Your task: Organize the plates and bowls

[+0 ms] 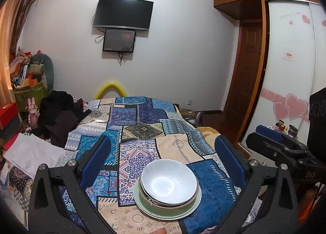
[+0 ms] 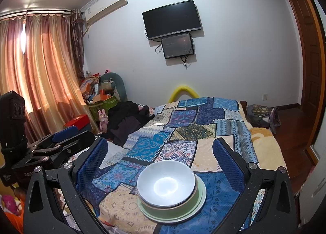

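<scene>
A: Where are the dishes?

B: Stacked on the bed, on the blue-and-cream patchwork quilt (image 1: 142, 132). A glossy white ceramic bowl (image 1: 169, 182) sits on top, nested in at least one more bowl with a darker rim (image 1: 151, 201), and the pile rests on a pale green round plate (image 1: 146, 208).

A: And the left gripper (image 1: 163, 159)?

B: Its jaws are spread wide, the blue-padded fingers (image 1: 95, 162) standing either side of the stack and well apart from it. Nothing is between them but quilt and dishes below.

A: The right gripper (image 2: 162, 159)?

B: Same. Its jaws are released, with blue textured pads (image 2: 228, 164) flanking the bowl without touching it. In the left wrist view it shows at the right edge, beside the left one.

A: Anything near the stack?

B: A heap of dark clothing (image 2: 126, 123) lies on the far left side of the bed, well apart from the dishes. On the wall beyond hang a black flat screen (image 1: 123, 13) and a smaller monitor (image 1: 119, 40) below it.
</scene>
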Motion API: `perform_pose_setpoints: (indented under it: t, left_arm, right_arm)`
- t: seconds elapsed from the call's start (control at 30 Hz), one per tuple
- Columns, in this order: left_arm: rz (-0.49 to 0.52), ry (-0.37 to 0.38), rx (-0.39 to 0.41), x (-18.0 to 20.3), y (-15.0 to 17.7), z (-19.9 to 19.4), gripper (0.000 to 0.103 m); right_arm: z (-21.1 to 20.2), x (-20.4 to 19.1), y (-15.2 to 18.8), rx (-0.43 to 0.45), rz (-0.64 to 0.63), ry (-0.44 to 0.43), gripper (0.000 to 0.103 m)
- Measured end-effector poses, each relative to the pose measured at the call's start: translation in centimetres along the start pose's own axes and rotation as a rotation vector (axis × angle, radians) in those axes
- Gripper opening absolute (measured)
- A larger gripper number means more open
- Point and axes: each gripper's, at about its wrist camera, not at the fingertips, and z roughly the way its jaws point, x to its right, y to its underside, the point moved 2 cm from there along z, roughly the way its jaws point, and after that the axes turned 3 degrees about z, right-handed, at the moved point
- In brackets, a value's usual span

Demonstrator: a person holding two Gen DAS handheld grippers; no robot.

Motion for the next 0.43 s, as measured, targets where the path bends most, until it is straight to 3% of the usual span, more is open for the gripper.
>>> perform_pose_setpoints:
  t: [0.43]
  left_arm:
    - [-0.001, -0.026, 0.005, -0.11, 0.03, 0.09, 0.103]
  right_arm:
    - [0.29, -0.09, 0.06, -0.011, -0.008, 0.0, 0.103]
